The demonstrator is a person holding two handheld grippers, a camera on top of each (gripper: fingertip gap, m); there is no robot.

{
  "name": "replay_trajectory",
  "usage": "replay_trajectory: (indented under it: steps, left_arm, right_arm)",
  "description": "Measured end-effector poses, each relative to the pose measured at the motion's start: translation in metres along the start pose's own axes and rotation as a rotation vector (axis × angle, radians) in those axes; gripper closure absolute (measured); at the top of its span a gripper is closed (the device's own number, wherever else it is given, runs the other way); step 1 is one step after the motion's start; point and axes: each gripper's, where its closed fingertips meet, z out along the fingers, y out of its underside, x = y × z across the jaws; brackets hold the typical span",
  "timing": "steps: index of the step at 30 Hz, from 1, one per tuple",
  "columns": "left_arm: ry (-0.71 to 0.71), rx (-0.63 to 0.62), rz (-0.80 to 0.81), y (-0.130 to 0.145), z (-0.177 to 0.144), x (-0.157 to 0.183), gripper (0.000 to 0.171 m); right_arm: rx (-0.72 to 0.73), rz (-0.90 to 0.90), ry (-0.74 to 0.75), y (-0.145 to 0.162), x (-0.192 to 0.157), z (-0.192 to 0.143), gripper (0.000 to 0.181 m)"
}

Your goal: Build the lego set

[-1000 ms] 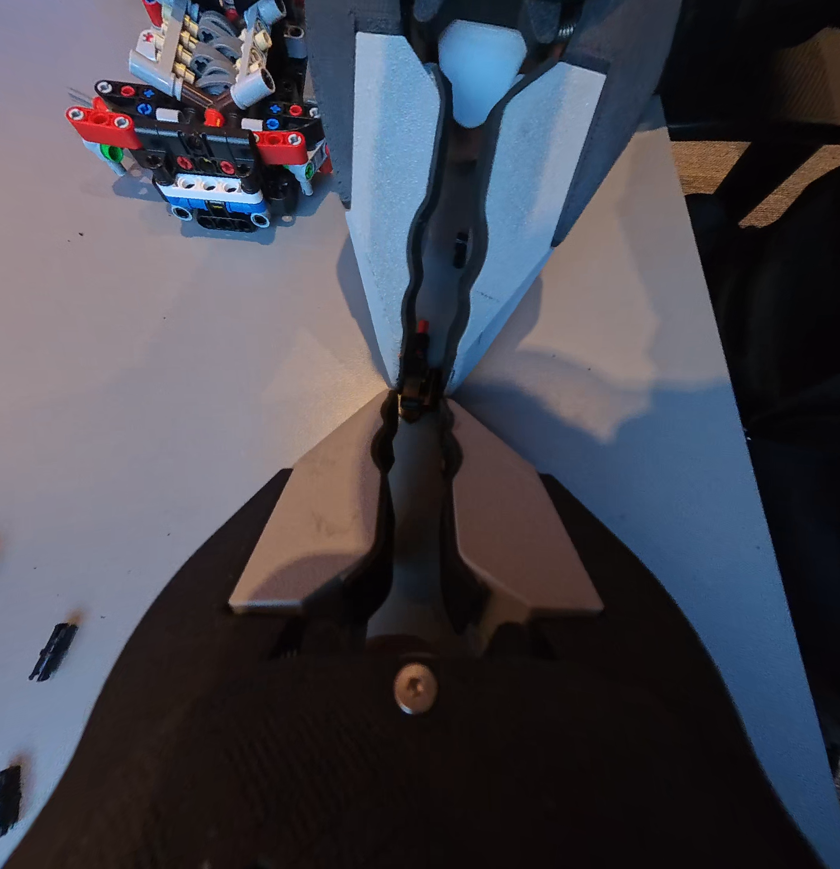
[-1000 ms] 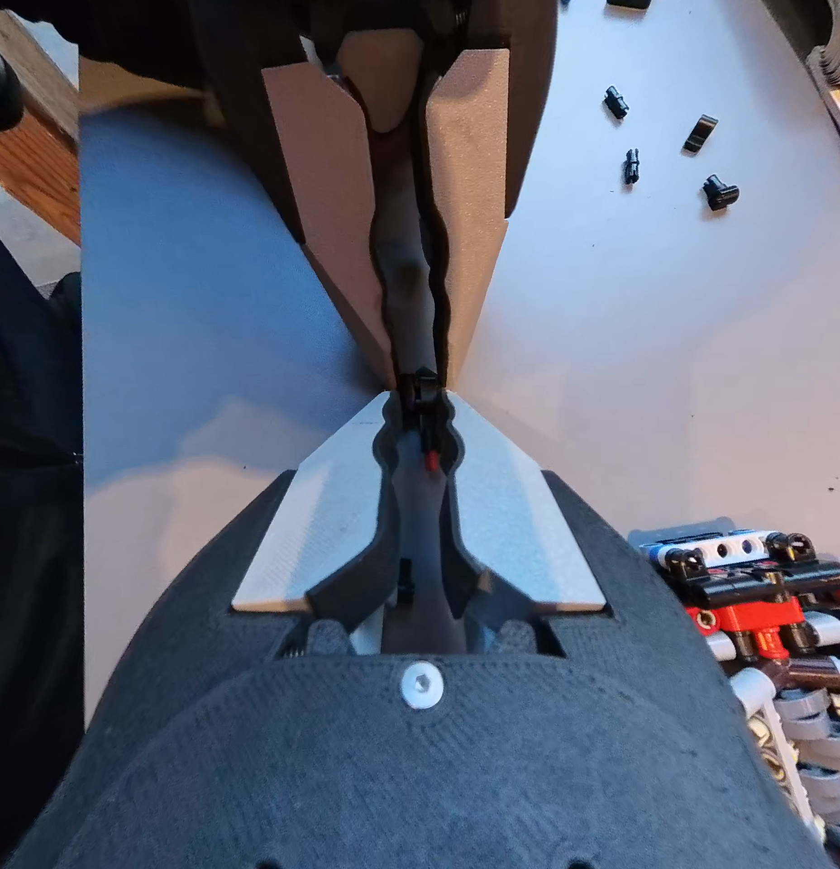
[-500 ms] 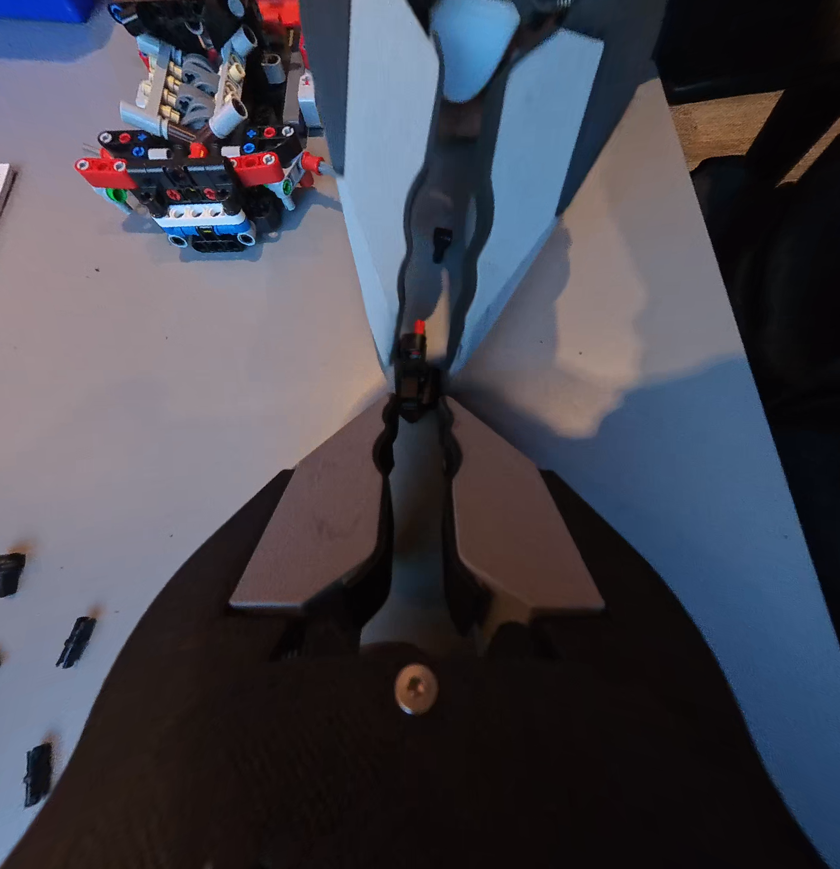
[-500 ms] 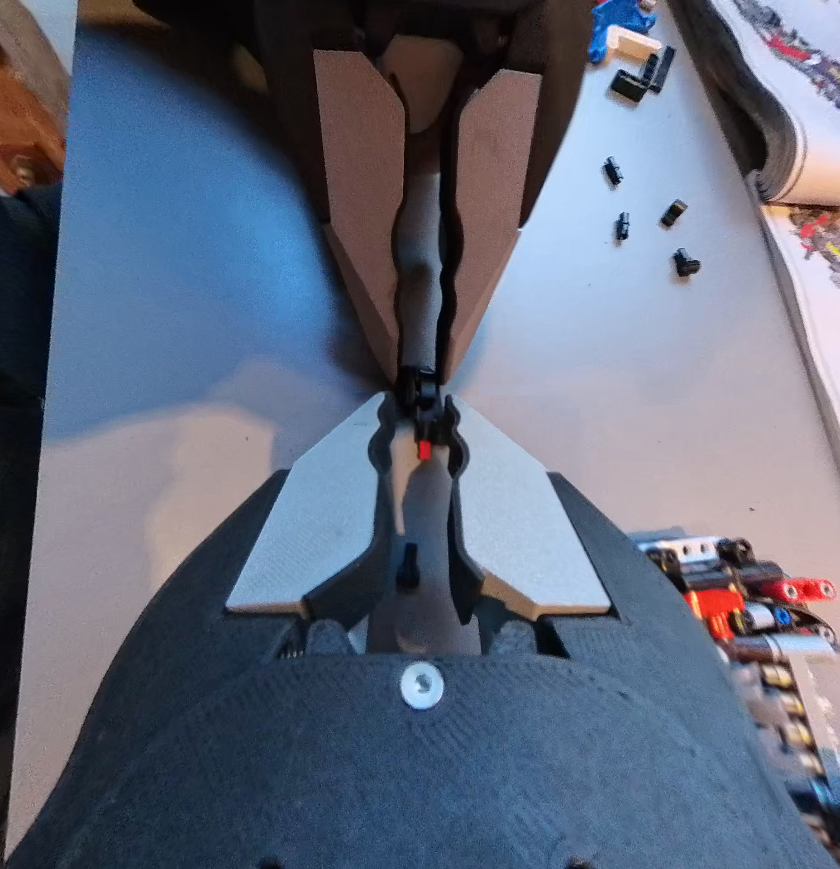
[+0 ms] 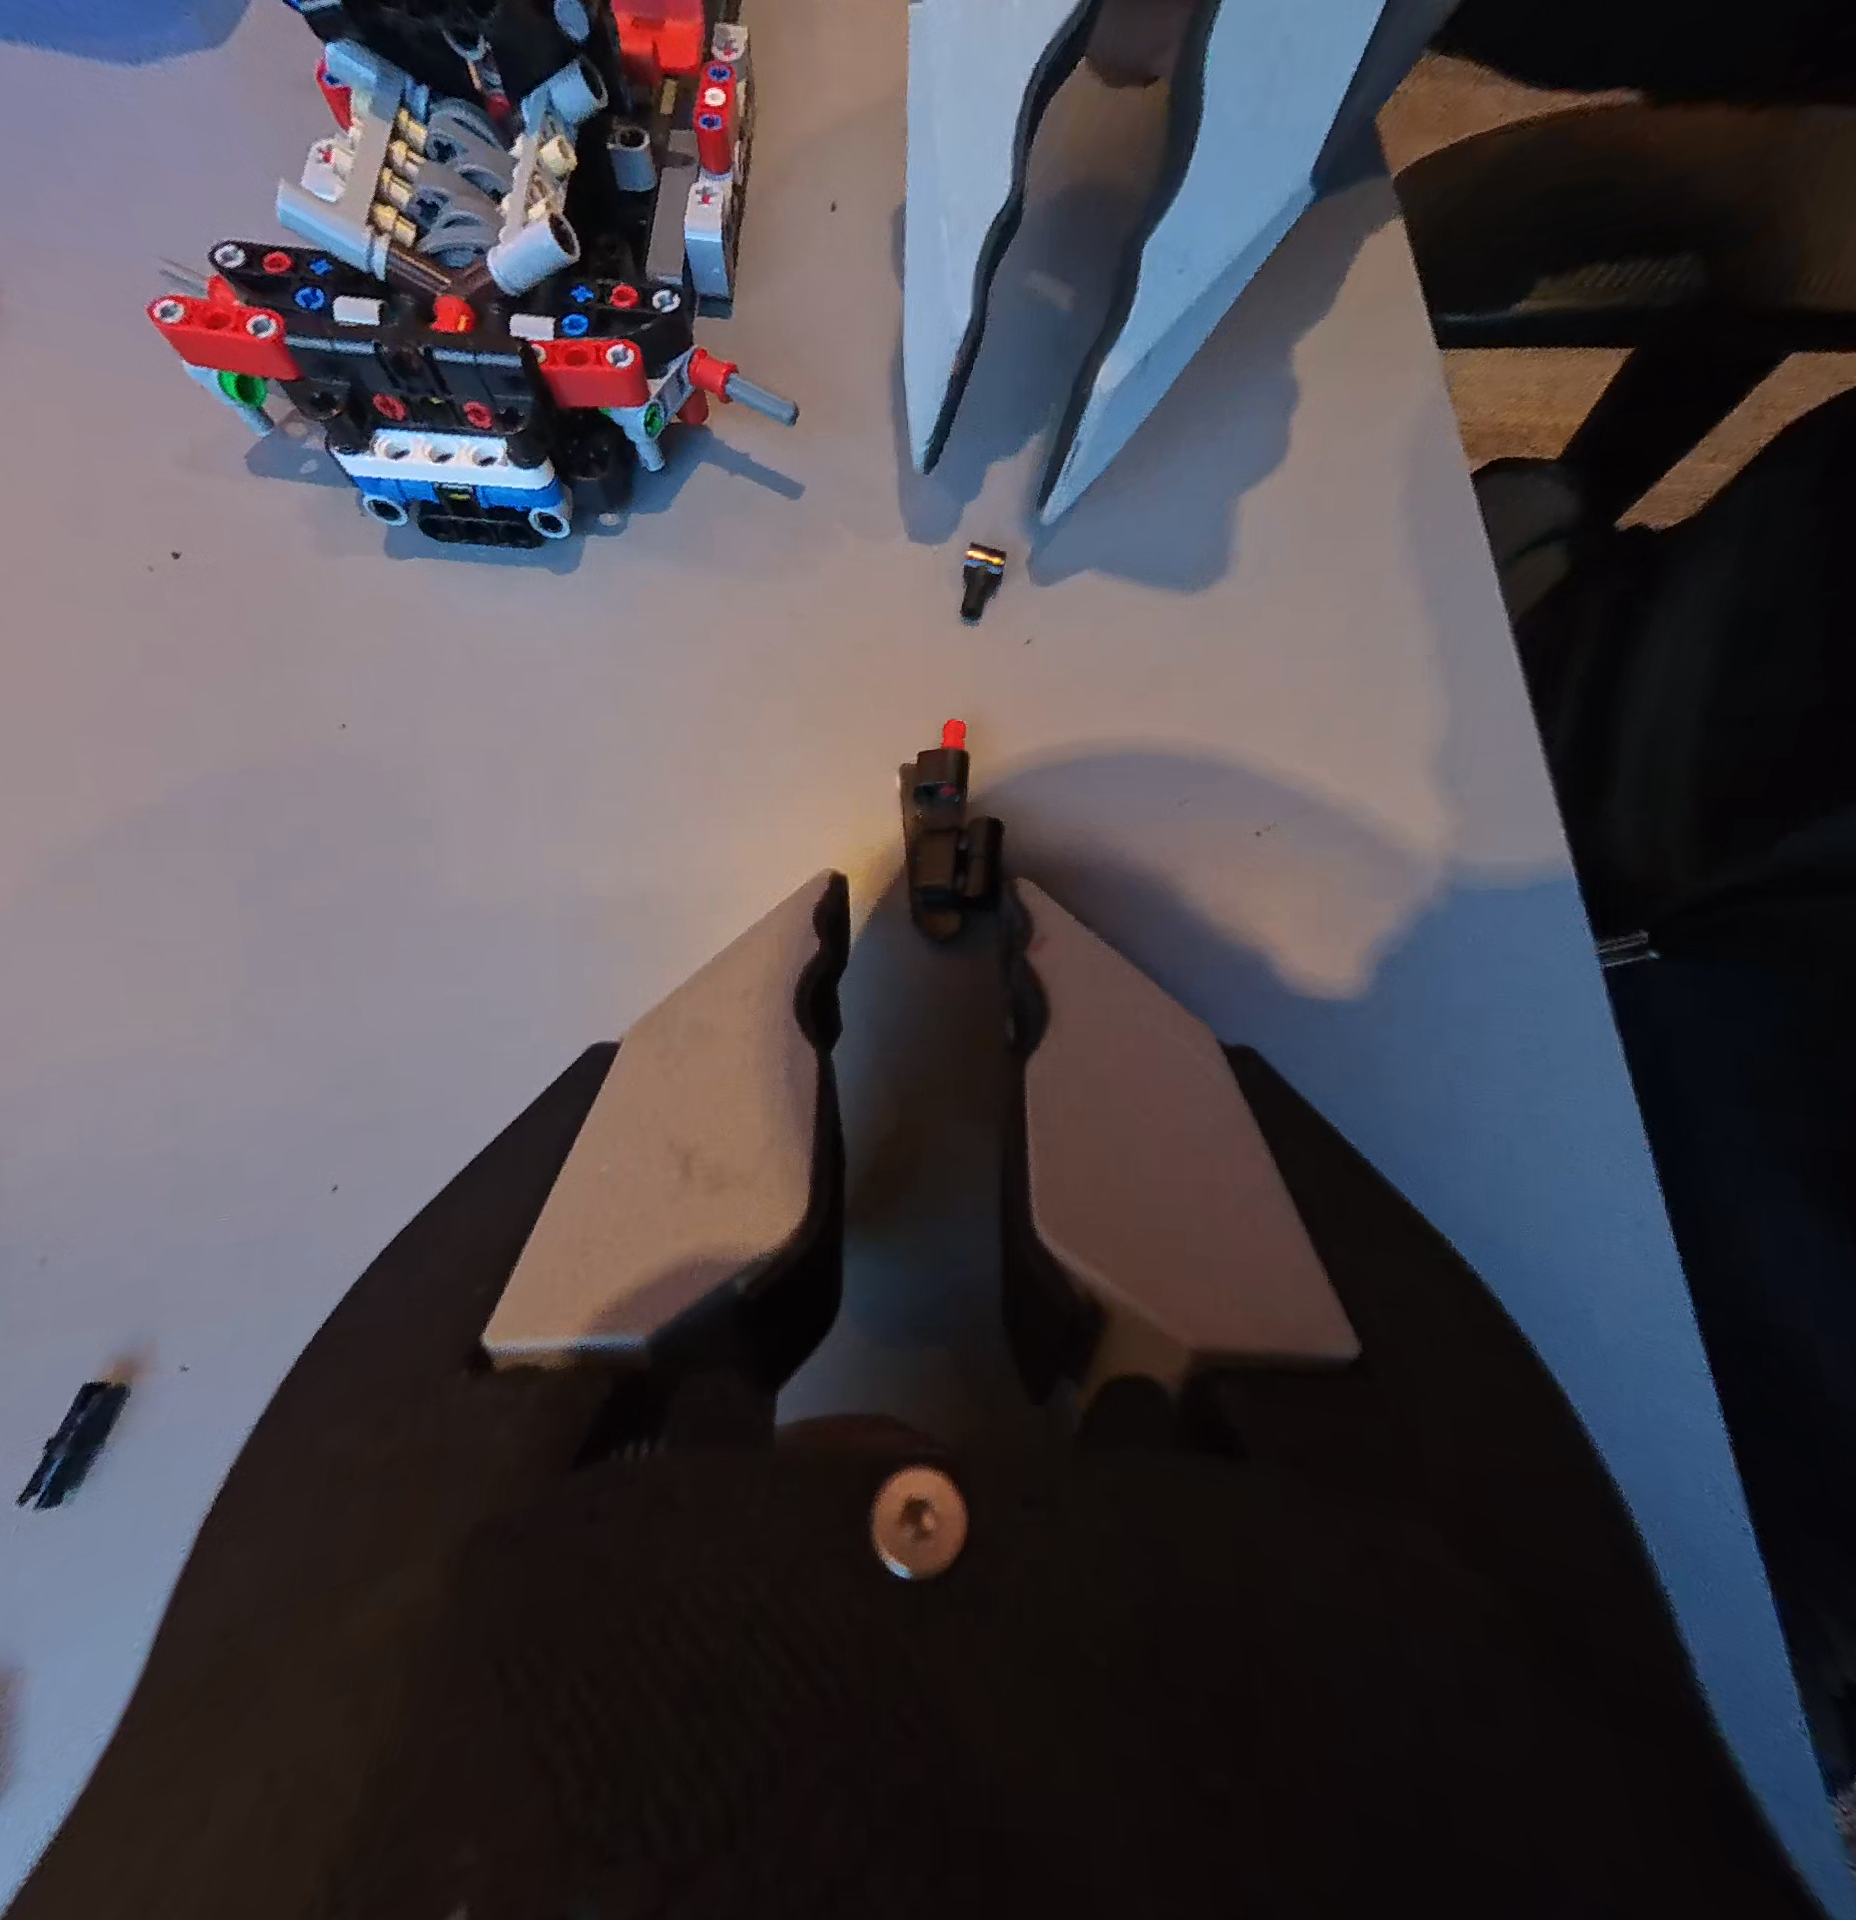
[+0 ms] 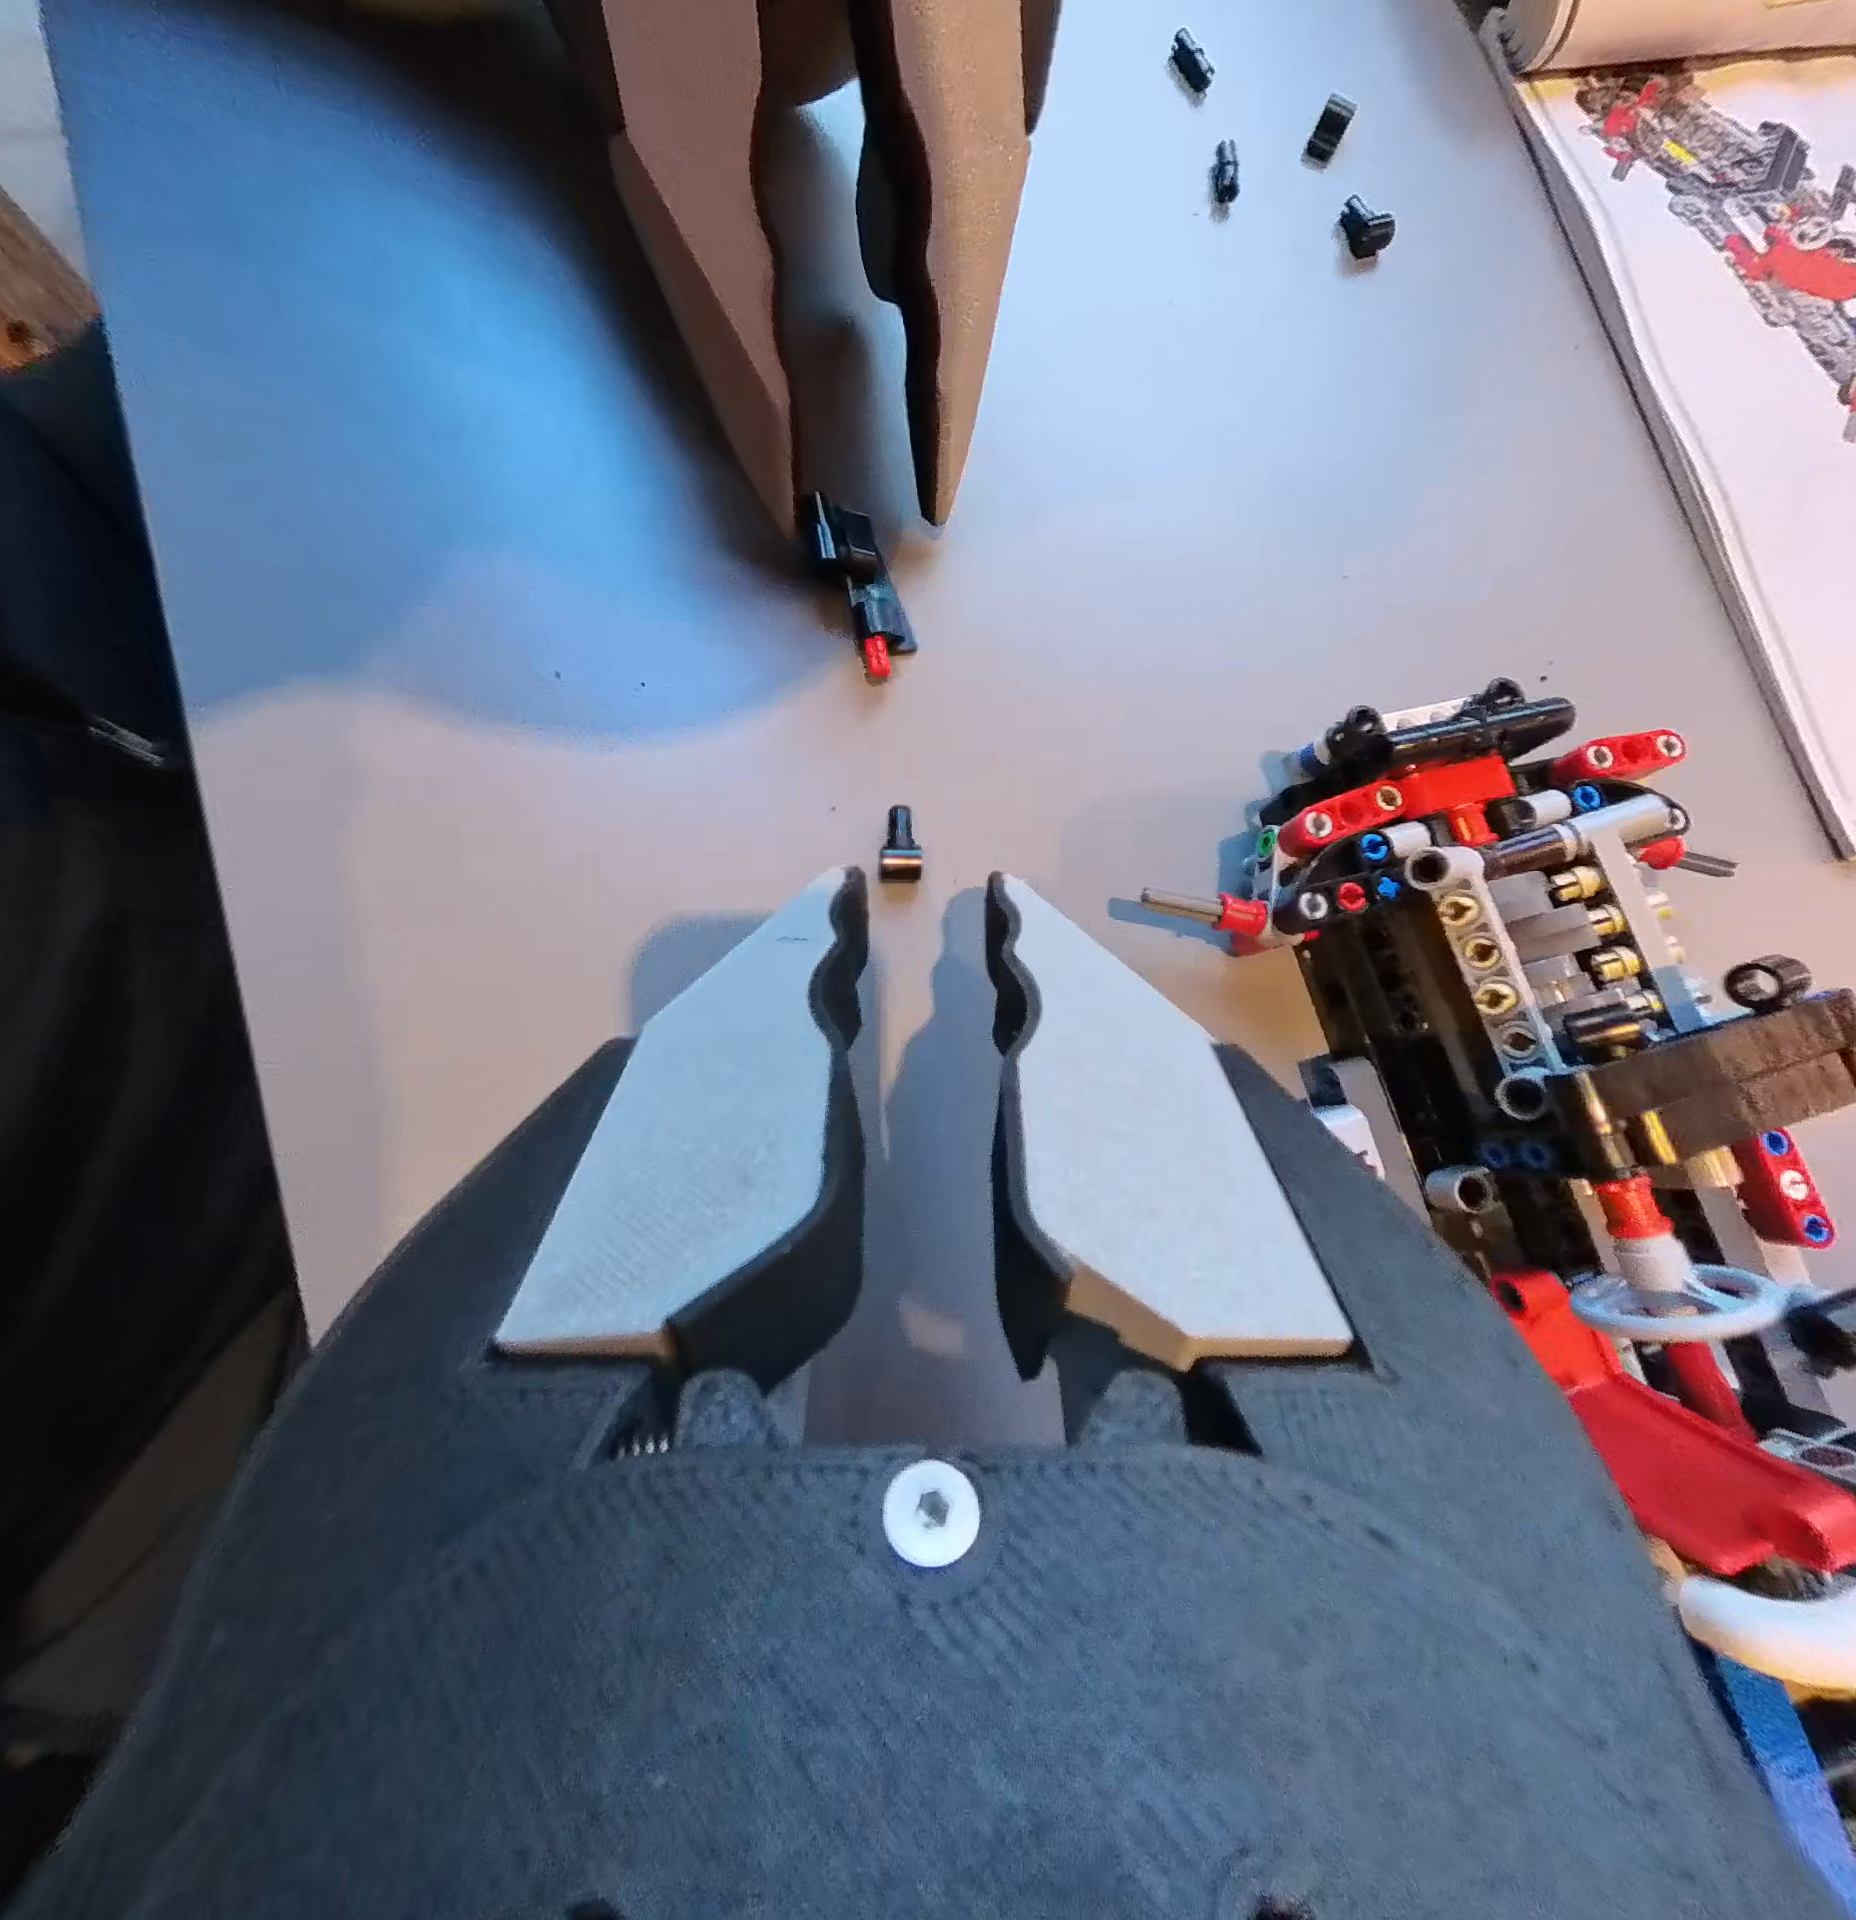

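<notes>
A small black connector piece with a red pin end (image 5: 939, 831) lies at the tips of my left gripper (image 5: 929, 894), against its right-hand finger. The jaws are parted wider than the piece and do not clamp it. The piece (image 6: 862, 582) shows in the right wrist view, at the left gripper's (image 6: 867, 520) tip. My right gripper (image 6: 922, 883) is open and empty, a short way back from the piece. A loose black pin (image 6: 900, 847) lies on the table just ahead of its tips, also visible in the left wrist view (image 5: 981, 577). The part-built lego model (image 5: 436, 312) stands beside both grippers (image 6: 1526, 987).
The grey table (image 5: 488, 831) ends close by on the right in the left wrist view, with a dark chair beyond. An open instruction booklet (image 6: 1734, 312) lies past the model. Several loose black pins (image 6: 1365, 223) lie near it, and one black pin (image 5: 72, 1444) lies at my left. There is about 8 centimetres between the tips of the two grippers.
The two grippers were tip to tip, both shut on the small piece. They have drawn apart and both have opened. The piece stays at the left gripper's tips.
</notes>
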Motion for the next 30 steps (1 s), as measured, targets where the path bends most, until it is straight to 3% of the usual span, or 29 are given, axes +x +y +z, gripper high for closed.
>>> replay_trajectory:
  steps: [6,11,20,30]
  left_arm:
    - [0.032,-0.011,-0.024,-0.001,0.005,0.003,0.144]
    - [0.034,-0.018,0.002,-0.003,0.009,0.007,0.157]
    - [0.026,-0.018,0.018,-0.007,0.015,0.012,0.156]
    - [-0.046,-0.006,0.051,-0.010,0.015,0.008,0.147]
  right_arm:
    - [-0.006,-0.027,-0.018,0.002,-0.003,0.007,0.166]
    - [0.006,-0.013,-0.041,-0.002,-0.008,0.018,0.176]
    - [0.013,-0.032,-0.039,-0.013,-0.023,0.025,0.176]
    - [0.103,0.186,-0.063,-0.025,-0.022,0.020,0.177]
